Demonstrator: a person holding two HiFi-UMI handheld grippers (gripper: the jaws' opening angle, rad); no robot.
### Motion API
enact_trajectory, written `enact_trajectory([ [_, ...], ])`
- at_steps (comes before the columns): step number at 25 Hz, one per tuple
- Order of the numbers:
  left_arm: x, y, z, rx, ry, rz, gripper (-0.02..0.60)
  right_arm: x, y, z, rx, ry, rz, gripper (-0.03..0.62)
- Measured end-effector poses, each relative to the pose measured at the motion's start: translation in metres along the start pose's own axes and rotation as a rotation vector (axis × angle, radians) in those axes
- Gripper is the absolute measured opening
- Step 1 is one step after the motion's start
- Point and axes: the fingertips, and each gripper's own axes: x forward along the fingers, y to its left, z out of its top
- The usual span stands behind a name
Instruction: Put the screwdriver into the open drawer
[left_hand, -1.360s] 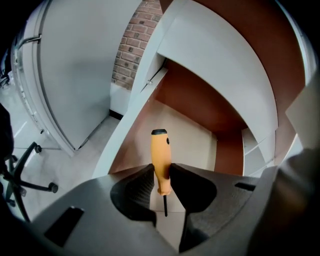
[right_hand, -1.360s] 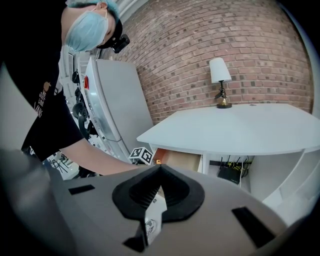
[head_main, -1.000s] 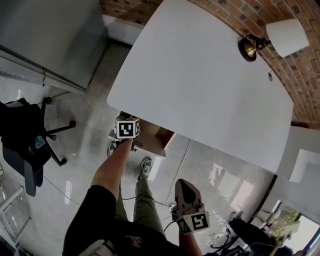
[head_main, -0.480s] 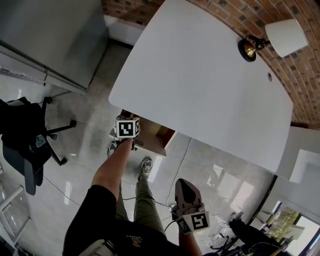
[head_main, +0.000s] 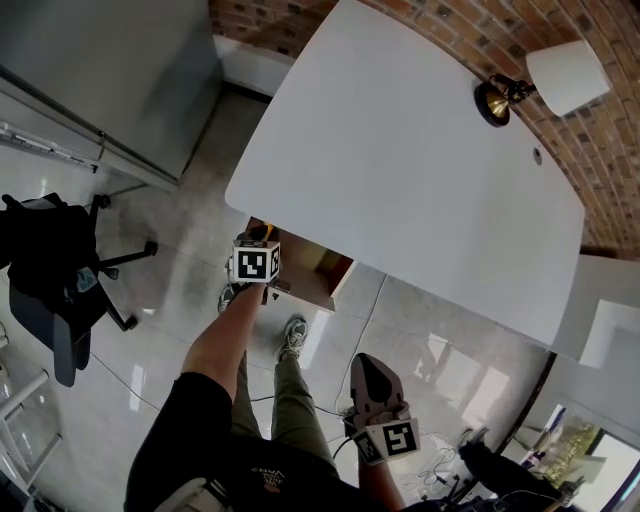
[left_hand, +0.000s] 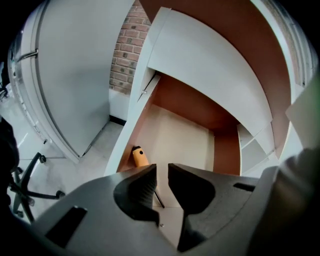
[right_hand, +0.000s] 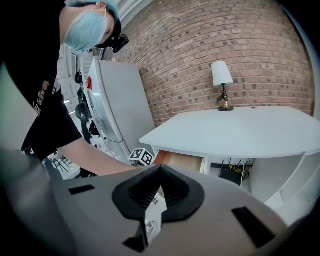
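Note:
The screwdriver (left_hand: 140, 156), with an orange handle and a thin dark shaft, lies on the floor of the open wooden drawer (left_hand: 129, 145), against its left wall. My left gripper (left_hand: 161, 172) hovers just above it, open, with a narrow empty gap between the jaws. In the head view the left gripper (head_main: 255, 264) sits over the drawer (head_main: 312, 268) under the white desk's front edge. My right gripper (head_main: 369, 368) hangs low near the person's side, shut on nothing. In the right gripper view, the right gripper (right_hand: 160, 169) points toward the drawer (right_hand: 182, 160).
The white desk (head_main: 400, 170) carries a lamp (head_main: 558, 72) at its far corner by the brick wall. A black office chair (head_main: 50, 280) stands to the left and a grey cabinet (head_main: 100, 70) at the back left. The person's shoes (head_main: 292, 335) are on the tiled floor below the drawer.
The left gripper has shifted slightly back toward the person over the drawer. The right gripper has stayed where it was.

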Motion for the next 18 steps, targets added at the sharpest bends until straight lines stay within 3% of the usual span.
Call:
enact_trajectory([
  [6,-0.032,-0.012,0.007,0.053,-0.050,-0.040,0.014,0.001,0.011,0.013,-0.021,-0.029,0.037,-0.005],
  [18,-0.132,-0.050,0.025,0.143,-0.166,-0.138,0.008,-0.017,0.025,0.054,-0.086,-0.118,0.085,-0.005],
])
